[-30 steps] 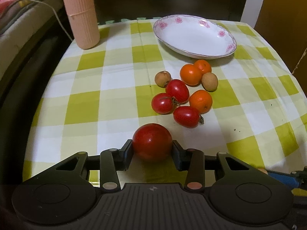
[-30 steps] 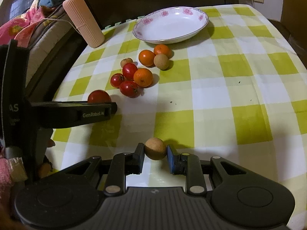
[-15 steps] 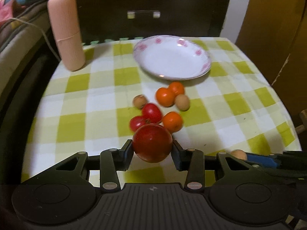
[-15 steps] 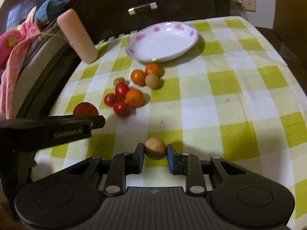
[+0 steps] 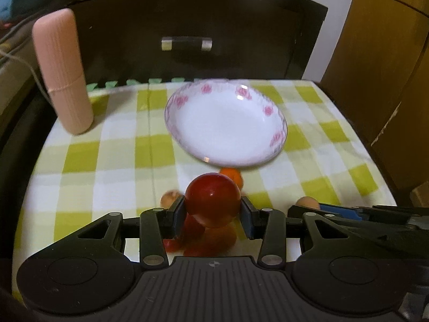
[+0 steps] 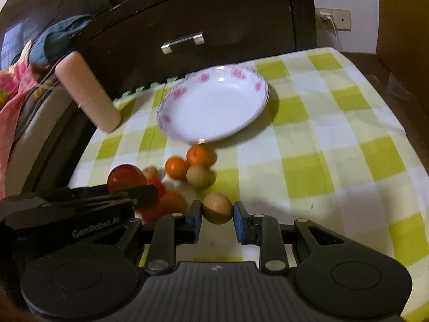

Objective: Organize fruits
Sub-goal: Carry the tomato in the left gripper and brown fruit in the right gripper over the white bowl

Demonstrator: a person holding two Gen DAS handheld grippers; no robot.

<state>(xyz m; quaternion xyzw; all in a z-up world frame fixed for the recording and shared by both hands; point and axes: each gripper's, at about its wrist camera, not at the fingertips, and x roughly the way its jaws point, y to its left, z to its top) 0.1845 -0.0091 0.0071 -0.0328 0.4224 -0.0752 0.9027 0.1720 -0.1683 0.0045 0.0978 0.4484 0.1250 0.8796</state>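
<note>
Above the green-and-white checked tabletop (image 5: 112, 158), the left tongs (image 5: 212, 212) are clamped on a large round red tomato (image 5: 212, 203), carried over the loose fruit and just short of the white shallow plate with pink flowers on its rim (image 5: 276, 136). The right tongs (image 6: 216, 216) pinch a small round tan-brown fruit (image 6: 216, 208) between their blue-padded jaws, lifted near the pile. On the cloth just before the plate lie two small oranges (image 6: 175, 168), touching each other, and another tan round fruit (image 6: 197, 176) against them; the red and orange fruits nearer the left tongs are blurred. A pink ribbed cylinder (image 5: 63, 71) stands at the far left corner of the tabletop, before a dark wooden drawer cabinet (image 5: 187, 32).
</note>
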